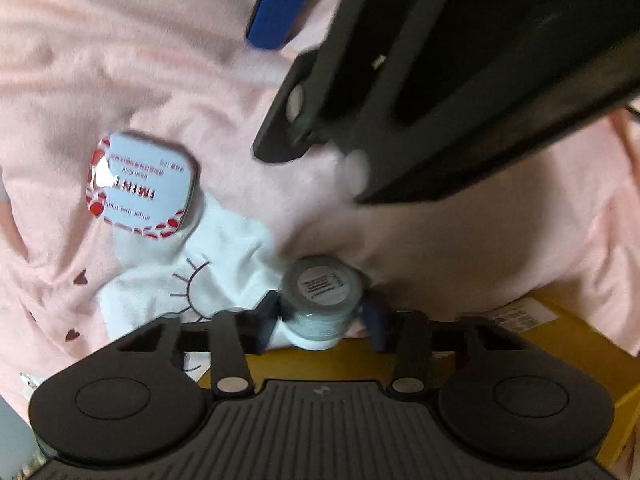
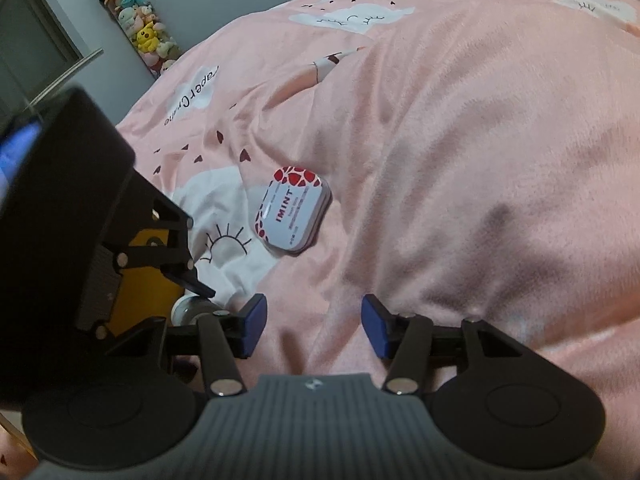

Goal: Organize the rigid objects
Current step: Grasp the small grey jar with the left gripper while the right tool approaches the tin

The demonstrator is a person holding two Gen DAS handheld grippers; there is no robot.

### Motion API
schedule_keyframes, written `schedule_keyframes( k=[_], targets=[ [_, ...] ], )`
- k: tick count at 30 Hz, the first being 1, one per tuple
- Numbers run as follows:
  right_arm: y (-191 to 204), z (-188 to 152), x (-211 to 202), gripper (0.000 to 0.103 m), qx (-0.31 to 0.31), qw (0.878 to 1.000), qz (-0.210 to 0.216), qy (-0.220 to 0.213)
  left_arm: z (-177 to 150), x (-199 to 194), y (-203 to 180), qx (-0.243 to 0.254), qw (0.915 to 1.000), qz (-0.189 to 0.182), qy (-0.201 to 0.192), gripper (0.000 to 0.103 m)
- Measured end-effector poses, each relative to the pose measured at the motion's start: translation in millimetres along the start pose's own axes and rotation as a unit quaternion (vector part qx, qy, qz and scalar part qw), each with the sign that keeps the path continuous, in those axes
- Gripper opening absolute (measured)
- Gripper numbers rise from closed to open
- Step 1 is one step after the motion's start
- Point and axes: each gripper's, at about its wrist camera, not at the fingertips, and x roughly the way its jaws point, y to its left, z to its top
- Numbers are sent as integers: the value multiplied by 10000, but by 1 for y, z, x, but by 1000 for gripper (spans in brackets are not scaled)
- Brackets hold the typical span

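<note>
Clamping the small jar [image 1: 320, 304] in the left gripper [image 1: 322, 312], right gripper [image 2: 314, 326] gaping empty, IMINT mint tin [image 2: 292, 212] at 12 o'clock, nearer the right.

The mint tin [image 2: 291, 211] reads "IMINT" in red capitals on its pale lid; in the left wrist view the same tin [image 1: 141, 186] also shows "Sugar free mint", with smaller lines too fine to read. The pink bedcover [image 2: 460, 160] carries "Paper Crane" on a white cloud. The small jar [image 1: 320, 305] has an unreadable label.
</note>
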Motion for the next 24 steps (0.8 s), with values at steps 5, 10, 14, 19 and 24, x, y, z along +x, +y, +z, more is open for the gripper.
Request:
schedule_keyframes(
  k=[5,10,14,19,24],
  targets=[
    [3,-1,-1,52,-143,9998,77,-91,-13,-8,12,-491,9980,-87,-383,47],
    [6,4,-1,48,-200,9991,218,-292,-42,-26,39,-1598,9809,-269,-1079,47],
    [4,17,4,40,-7,9983,385,-427,-67,-43,62,-2519,9527,-255,-1681,47],
    [1,39,24,37,236,9986,388,-256,-87,-52,86,-3102,9305,-116,-1944,47],
    [-10,52,45,35,637,9971,402,-77,-91,-52,92,-3327,9197,-48,-2085,47]
  ],
)
